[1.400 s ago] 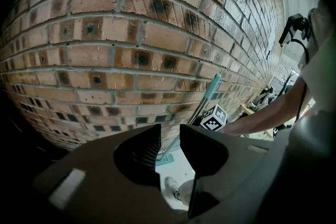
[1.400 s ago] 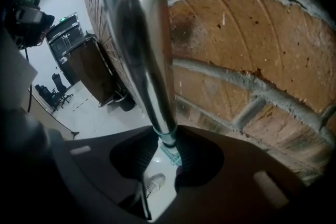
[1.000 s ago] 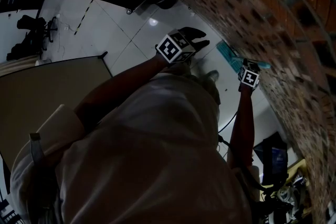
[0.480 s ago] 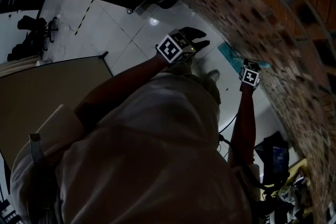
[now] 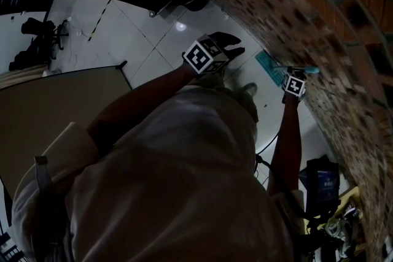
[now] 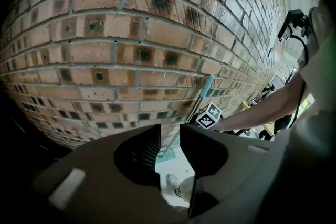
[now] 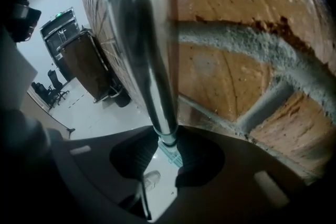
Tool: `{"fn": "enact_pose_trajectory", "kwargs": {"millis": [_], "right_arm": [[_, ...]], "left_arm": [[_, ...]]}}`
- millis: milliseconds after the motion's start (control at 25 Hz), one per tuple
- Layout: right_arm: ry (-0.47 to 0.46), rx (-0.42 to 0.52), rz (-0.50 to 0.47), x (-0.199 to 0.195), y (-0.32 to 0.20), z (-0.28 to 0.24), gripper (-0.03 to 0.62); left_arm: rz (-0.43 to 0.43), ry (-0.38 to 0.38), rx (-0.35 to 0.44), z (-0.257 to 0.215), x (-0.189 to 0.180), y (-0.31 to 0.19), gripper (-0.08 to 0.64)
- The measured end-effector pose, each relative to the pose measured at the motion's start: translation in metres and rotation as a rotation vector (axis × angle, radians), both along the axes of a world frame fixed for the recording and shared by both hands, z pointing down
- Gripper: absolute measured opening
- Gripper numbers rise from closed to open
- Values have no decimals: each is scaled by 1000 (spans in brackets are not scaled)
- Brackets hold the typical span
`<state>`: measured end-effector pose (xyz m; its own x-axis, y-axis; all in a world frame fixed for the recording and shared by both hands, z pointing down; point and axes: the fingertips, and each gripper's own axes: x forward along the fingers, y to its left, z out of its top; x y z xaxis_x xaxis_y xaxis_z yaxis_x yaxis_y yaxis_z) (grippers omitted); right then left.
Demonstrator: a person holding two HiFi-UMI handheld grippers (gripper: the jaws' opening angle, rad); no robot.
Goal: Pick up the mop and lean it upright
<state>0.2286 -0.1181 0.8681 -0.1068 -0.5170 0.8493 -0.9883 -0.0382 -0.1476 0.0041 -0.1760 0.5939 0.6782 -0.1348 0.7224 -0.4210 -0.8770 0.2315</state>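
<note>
The right gripper (image 7: pixel 167 150) pinches the mop (image 7: pixel 149 50) by its handle, upright against the brick wall (image 5: pixel 334 27) at two o'clock, while the left gripper (image 6: pixel 170 139) hangs spread and empty; the leaning step looks nearly done, so next comes a gentle release.

Wall: brick wall (image 5: pixel 319 15), red-brown, pale mortar.
Floor: pale tiles (image 5: pixel 138 30) at the wall's foot, one lamp glare (image 5: pixel 180 26).
Furniture: dark cabinet (image 7: pixel 86 68) against the wall; office chair (image 5: pixel 43 34) well apart from it.
</note>
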Motion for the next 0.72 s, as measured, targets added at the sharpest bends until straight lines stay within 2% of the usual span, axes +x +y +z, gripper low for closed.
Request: {"fn": "enact_pose_trajectory", "kwargs": {"millis": [160,240,360,560,720], "right_arm": [[0,-6,21,-2,-5,-1,116],[5,-7,46,0,-6,-5,171],[11,4,90,7,-1,-14,206],[4,33,156,5,-2,-33,219],[16,28,143,9,7,-51,220]], "left_arm": [[3,-6,4,1,-2,1,132],[6,-3,5,2,-1,2,132],[10,6,-5,3,3,8,132],[24,14,-4,0,5,7,132],[48,50,-7,-5,22,13,132]]}}
